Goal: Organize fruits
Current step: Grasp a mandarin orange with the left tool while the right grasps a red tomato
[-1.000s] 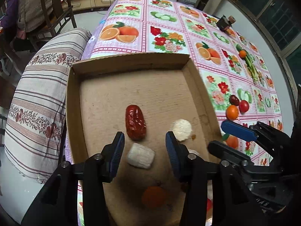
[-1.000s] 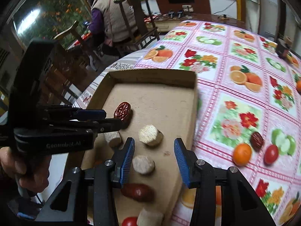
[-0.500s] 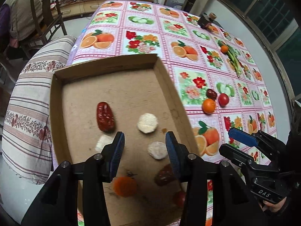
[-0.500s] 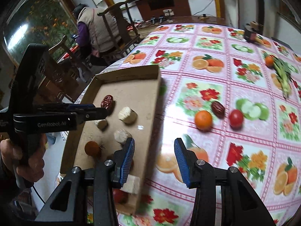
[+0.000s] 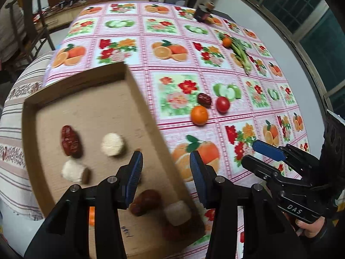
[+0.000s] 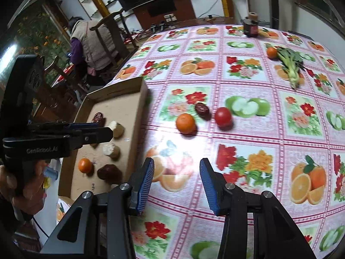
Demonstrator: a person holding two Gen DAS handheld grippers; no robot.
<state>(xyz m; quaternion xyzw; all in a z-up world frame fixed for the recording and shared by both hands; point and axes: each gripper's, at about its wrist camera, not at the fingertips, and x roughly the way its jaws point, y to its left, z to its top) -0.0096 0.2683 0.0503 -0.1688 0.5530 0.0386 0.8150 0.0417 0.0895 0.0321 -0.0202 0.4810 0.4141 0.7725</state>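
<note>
A shallow cardboard box [image 5: 142, 99] lies at the table's left and holds red dates [image 5: 70, 143], pale round pieces [image 5: 112, 144] and a small orange [image 6: 85, 165]. On the flowered tablecloth to its right lie an orange [image 6: 185, 123], a dark date [image 6: 201, 109] and a red tomato [image 6: 223, 116], close together. My left gripper [image 5: 166, 161] hangs open and empty over the box's right wall. My right gripper [image 6: 176, 168] is open and empty above the cloth, short of the three loose fruits. It also shows as the right gripper [image 5: 252, 153] at the side of the left wrist view.
A leafy green vegetable [image 6: 291, 64] and another small orange [image 6: 271, 52] lie at the far right. A dark jar [image 6: 251, 27] stands at the far edge. A striped cushion [image 5: 13, 108] lies left of the box. A person [image 6: 90, 43] sits beyond on a chair.
Both grippers have swung right, from above the box's inside toward the open tablecloth. The box has slid left in both views. Neither pair of jaws has changed its gap.
</note>
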